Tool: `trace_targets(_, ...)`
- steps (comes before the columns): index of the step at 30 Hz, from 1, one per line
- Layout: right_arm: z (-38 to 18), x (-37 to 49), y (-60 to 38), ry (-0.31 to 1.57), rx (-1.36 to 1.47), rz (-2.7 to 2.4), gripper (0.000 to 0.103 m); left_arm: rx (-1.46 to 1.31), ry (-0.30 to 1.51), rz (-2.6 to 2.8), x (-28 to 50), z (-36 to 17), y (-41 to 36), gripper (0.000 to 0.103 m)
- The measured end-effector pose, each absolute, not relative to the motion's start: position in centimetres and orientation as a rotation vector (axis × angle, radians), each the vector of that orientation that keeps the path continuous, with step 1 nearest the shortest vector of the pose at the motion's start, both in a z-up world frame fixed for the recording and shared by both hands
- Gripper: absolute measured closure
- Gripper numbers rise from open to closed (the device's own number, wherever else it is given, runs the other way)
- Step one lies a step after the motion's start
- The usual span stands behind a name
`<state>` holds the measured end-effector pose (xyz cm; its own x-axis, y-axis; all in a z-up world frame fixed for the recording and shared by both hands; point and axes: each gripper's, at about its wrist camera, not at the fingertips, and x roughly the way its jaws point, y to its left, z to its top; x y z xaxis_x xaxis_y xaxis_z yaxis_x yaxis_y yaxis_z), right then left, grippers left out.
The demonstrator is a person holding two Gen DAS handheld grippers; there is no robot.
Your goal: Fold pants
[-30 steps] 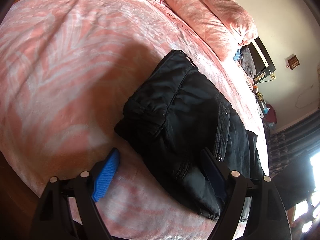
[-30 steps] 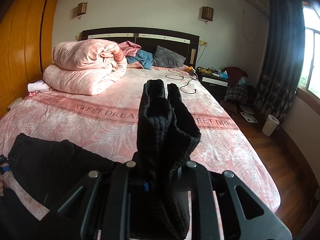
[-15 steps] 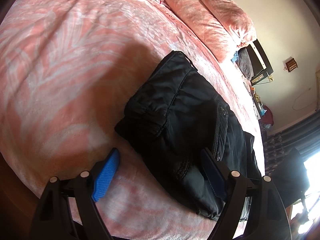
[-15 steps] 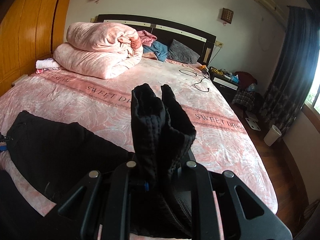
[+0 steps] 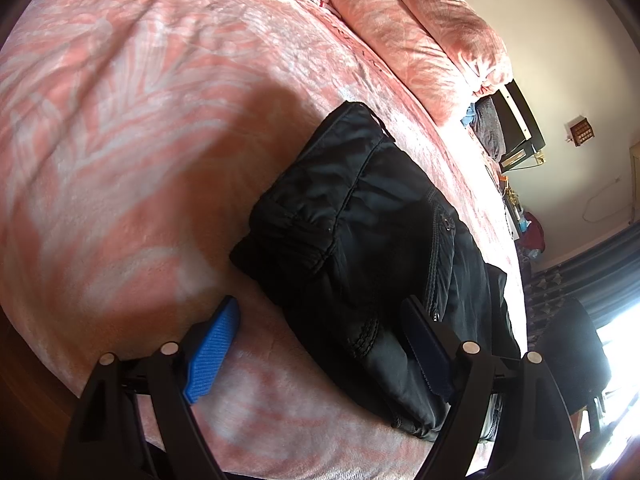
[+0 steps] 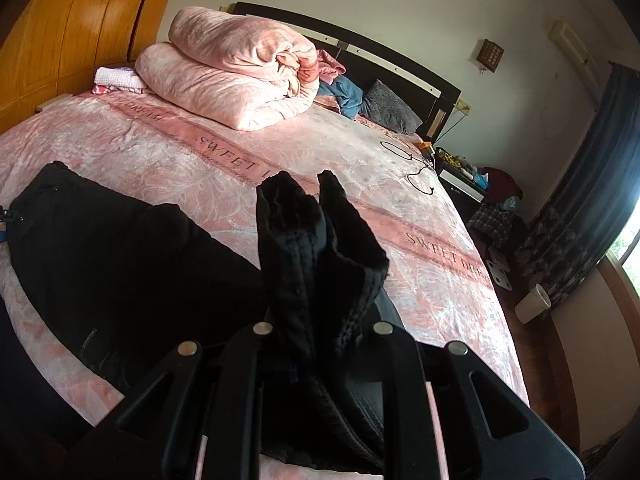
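Observation:
Black pants (image 5: 360,236) lie across the near edge of a pink bed (image 5: 120,120), waist end toward the left gripper. My left gripper (image 5: 320,340) hangs open just above the waistband corner; one blue pad (image 5: 212,354) is over the bedspread, the other over the fabric. In the right wrist view the pants (image 6: 120,264) stretch left along the bed edge. My right gripper (image 6: 320,344) is shut on the bunched leg hems (image 6: 316,240), which stand up between the jaws.
A rolled pink quilt (image 6: 236,76) and pillows (image 6: 388,108) sit by the dark headboard (image 6: 400,60). A black cable (image 6: 416,168) lies on the far right of the bedspread. A nightstand, clutter, a white bin (image 6: 532,304) and curtains (image 6: 592,200) stand right of the bed. A wooden wardrobe (image 6: 80,28) is left.
The right gripper moved down and toward the left with the hems, rolling so the room now looks tilted. The left gripper stayed put and open.

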<state>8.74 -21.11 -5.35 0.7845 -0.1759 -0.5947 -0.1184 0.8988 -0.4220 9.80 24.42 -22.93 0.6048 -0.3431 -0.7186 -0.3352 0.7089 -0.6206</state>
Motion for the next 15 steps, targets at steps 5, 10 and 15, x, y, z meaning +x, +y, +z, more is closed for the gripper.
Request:
trace_targets(5,-6.7,8.6,-19.8,0.684,-0.505,-0.016,0.088,-0.814,0.952,-0.006,9.9,-22.9,24.3,0.019)
trace_targets(10,-7.8,8.4,-18.7,0.687,-0.547,-0.011,0.088,-0.815,0.952,-0.006,9.9,-22.9,24.3,0.019)
trace_targets(15,-9.9,7.9,-16.6,0.657,-0.69,-0.042,0.088,-0.819,0.95,-0.008,9.9,-22.9,24.3,0.018)
